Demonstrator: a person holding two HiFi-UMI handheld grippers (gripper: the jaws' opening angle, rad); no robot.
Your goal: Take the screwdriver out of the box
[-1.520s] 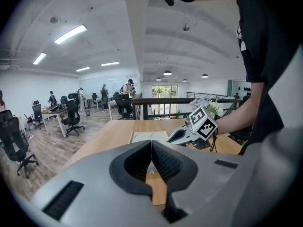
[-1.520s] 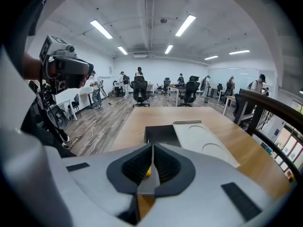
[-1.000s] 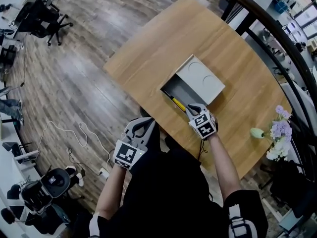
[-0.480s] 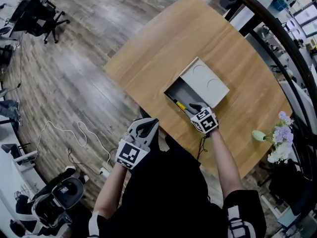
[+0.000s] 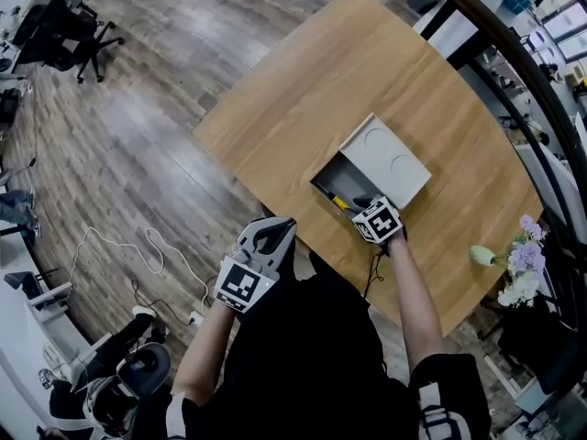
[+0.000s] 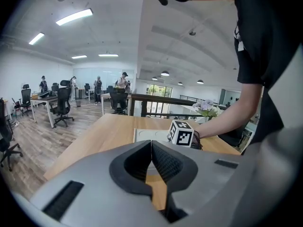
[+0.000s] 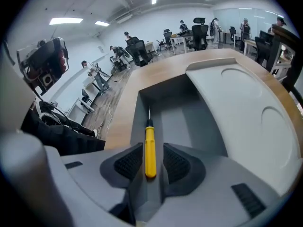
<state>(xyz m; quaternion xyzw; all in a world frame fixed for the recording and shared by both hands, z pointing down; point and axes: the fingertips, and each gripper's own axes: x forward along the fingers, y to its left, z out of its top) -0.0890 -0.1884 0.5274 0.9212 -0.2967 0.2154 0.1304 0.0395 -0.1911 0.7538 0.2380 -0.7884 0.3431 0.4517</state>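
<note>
Yellow-handled screwdriver [image 7: 150, 141] is found lying inside the open grey rectangular box [image 7: 138, 117]. It is set close to the wall at the left of the right gripper view, with its metal shaft directed away from the right gripper [image 7: 150, 161]. The handle end is located between that gripper's two jaws, which have just been opened wide. A gap is noted on each side of the handle, so no pinch is made on it. The gripper is pointed steeply down into the box's near end. The pale grey lid [image 5: 386, 157], marked with two round recesses, is seen over the part of the box farther from the person. The box is placed on the light wooden table [image 5: 303, 90], near the edge closest to the person. The left gripper [image 6: 151, 145] is held off that edge, well apart from the box. Its jaws are pressed together, and nothing is held between them.
</note>
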